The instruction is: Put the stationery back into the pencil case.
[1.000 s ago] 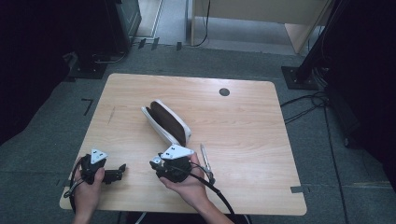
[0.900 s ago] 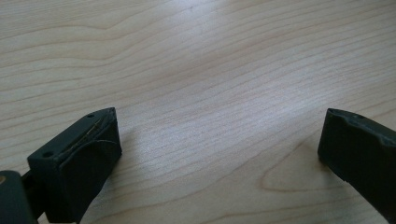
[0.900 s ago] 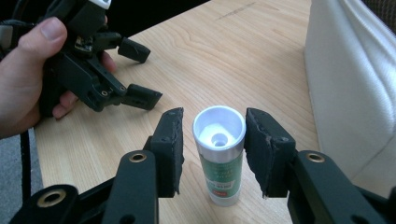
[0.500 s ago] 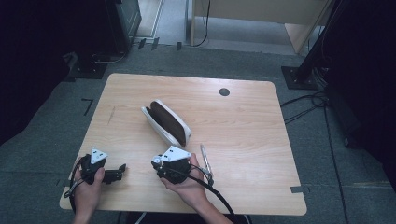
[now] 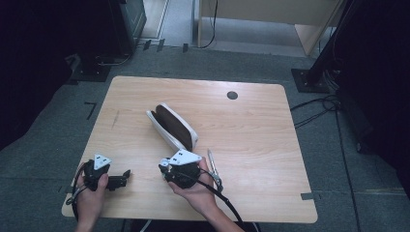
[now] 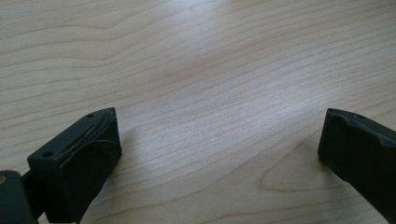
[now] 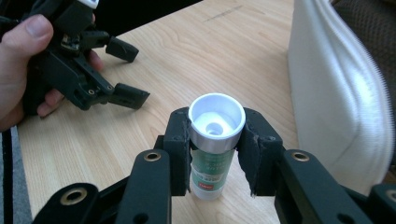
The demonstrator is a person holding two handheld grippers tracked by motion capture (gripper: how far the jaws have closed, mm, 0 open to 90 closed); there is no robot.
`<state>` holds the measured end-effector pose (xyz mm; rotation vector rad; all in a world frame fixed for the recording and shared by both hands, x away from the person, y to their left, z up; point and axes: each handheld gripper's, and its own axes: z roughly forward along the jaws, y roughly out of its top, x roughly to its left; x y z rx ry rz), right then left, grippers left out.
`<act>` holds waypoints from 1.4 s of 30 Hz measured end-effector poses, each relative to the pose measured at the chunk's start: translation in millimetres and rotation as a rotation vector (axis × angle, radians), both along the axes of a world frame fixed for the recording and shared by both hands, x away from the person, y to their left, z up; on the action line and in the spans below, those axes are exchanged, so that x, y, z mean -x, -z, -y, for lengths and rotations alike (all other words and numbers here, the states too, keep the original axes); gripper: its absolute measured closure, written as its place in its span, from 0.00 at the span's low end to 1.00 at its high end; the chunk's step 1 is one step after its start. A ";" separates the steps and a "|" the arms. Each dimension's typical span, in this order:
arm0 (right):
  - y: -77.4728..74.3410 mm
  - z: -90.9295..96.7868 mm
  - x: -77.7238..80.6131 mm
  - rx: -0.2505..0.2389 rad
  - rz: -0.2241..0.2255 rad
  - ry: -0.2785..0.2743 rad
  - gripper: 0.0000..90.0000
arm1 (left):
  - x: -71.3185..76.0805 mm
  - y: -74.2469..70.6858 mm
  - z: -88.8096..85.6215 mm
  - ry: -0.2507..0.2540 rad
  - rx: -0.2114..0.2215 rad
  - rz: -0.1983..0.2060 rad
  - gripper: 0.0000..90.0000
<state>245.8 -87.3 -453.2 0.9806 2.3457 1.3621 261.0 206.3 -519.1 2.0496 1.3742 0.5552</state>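
From the high view, the person's right tool (image 5: 167, 170) rests low on the pale wooden counter (image 5: 251, 130), just in front of a white soft-sided pouch with a dark brown lining (image 5: 171, 126) that lies gaping open, its mouth turned up and toward the far left corner; I cannot make out anything inside it from here. A slim silver pen-like stick (image 5: 212, 166) lies just right of that hand. The left tool (image 5: 123, 176) sits well apart near the left front corner, parked, I would judge, to stay clear

In the left gripper view its black jaws stand wide apart over bare wood, nothing between them

In the right gripper view the jaws have just been closing and now clamp a small green-labelled tube with a white and silver cap (image 7: 214, 140) on both sides just under the cap, upright with its base near the counter. The white pouch wall rises just beside it at right, so the tube likely belongs in there
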 end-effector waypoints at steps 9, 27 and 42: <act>-13.3 10.1 -2.5 -0.024 0.015 0.019 0.74 | 0.0 0.0 0.0 0.000 -0.001 0.000 0.00; -38.8 32.6 -11.8 -0.059 0.045 0.076 0.74 | 0.0 -0.1 -0.1 0.001 -0.001 -0.001 0.00; -62.3 54.5 -16.0 -0.094 0.071 0.122 0.74 | 0.0 0.0 0.2 -0.002 0.003 0.000 0.00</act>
